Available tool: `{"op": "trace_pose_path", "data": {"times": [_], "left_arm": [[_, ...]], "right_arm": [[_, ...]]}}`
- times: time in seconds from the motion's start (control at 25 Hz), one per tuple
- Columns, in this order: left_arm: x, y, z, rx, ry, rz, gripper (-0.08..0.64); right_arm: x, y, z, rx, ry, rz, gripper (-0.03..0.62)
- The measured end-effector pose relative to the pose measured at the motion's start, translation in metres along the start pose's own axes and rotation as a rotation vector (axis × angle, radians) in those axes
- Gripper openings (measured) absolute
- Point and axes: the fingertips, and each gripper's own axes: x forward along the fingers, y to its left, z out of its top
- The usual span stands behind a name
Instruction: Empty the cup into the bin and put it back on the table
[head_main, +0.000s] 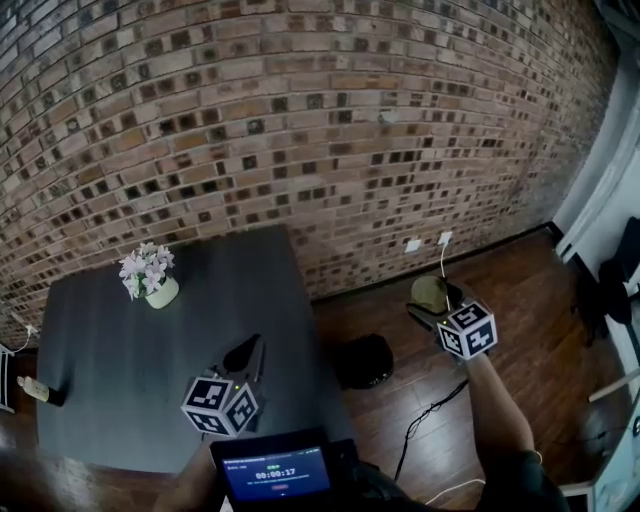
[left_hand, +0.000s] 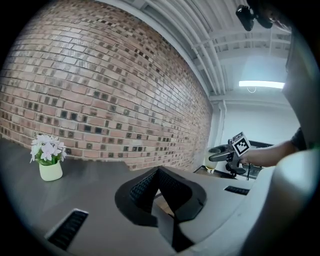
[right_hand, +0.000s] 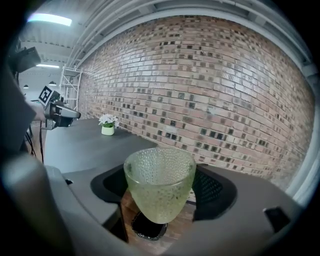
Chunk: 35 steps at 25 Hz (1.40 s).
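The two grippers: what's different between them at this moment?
The right gripper is clamped wide around a green pebbled glass cup; the left gripper holds nothing, its jaws together. The left gripper hangs above the grey table, the right gripper beyond its edge over the wooden floor. Both carry a cube with square markers.

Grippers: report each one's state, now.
Left gripper: jaws closed, empty.
Right gripper: jaws closed on the cup.
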Motion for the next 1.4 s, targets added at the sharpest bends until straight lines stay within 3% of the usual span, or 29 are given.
{"op": "trace_pose_path", "data": {"times": [0.96, 1.4], "left_arm": [[0.016, 0.010, -0.006, -0.032, 0.009, -0.044, 0.005], [0.013, 0.017, -0.004, -0.029, -0.004, -0.047, 0.005]], "right_arm": [[0.019, -0.047, -0.002, -0.337, 0.207, -0.188, 0.388], [0.021, -0.056, 0.001, -0.469, 0.288, -0.231, 0.388]]}}
